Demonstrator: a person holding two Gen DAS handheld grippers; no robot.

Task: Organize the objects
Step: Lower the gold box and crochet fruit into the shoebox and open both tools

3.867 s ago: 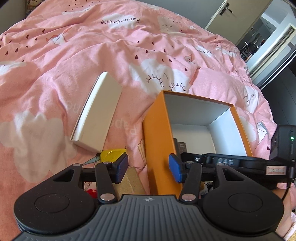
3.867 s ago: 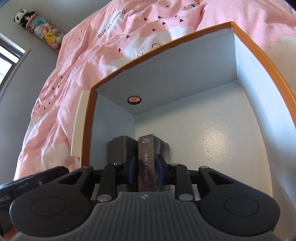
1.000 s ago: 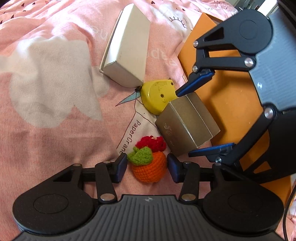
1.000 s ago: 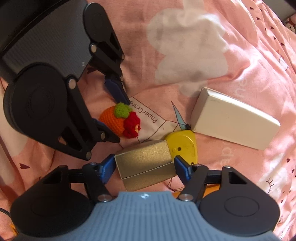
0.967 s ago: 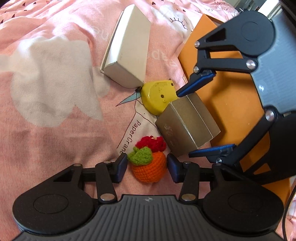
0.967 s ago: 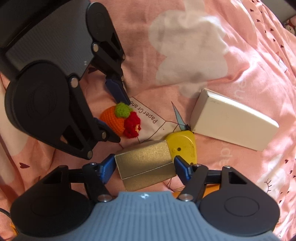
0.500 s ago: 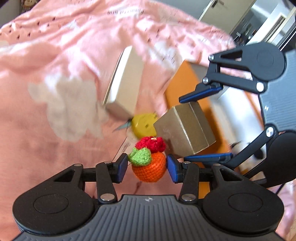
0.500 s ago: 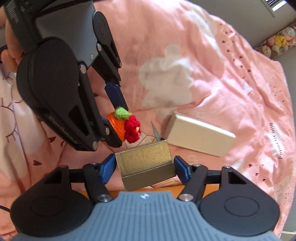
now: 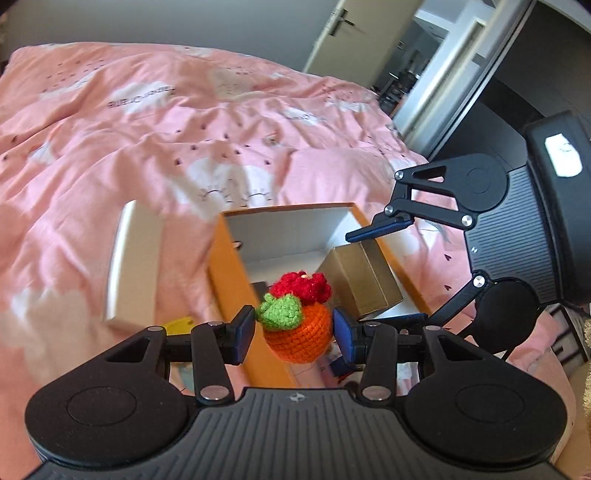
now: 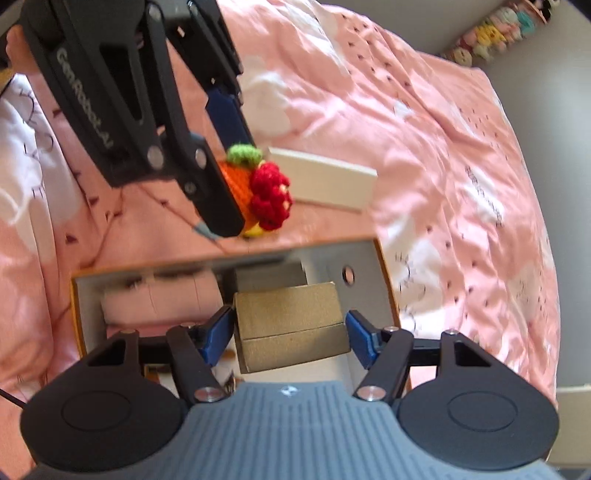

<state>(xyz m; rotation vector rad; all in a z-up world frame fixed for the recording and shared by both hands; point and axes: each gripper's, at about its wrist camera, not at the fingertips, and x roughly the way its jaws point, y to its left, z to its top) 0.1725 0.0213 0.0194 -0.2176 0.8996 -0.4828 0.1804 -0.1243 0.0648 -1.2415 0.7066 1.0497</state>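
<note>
A crocheted orange toy (image 9: pixel 297 332) with a green leaf and red top hangs in the air, and my left gripper (image 9: pixel 294 332) is shut on it, beside the near left wall of the open orange box (image 9: pixel 229 273). My right gripper (image 10: pixel 290 330) is shut on a gold box (image 10: pixel 290 317) and holds it over the white inside of the orange box (image 10: pixel 388 280). The right wrist view shows the toy (image 10: pixel 269 192) left of and beyond the box rim. A grey box (image 10: pixel 269 277) stands inside the orange box.
On the pink bedspread (image 9: pixel 92 147), a white box (image 9: pixel 135 262) lies left of the orange box, with a yellow tape measure (image 9: pixel 179 324) just below it. A door (image 9: pixel 343 33) and dark furniture stand beyond the bed at the right.
Both grippers have risen off the bedspread with their loads. The gold box now hangs over the orange box opening, and the crocheted toy hangs at its near left wall.
</note>
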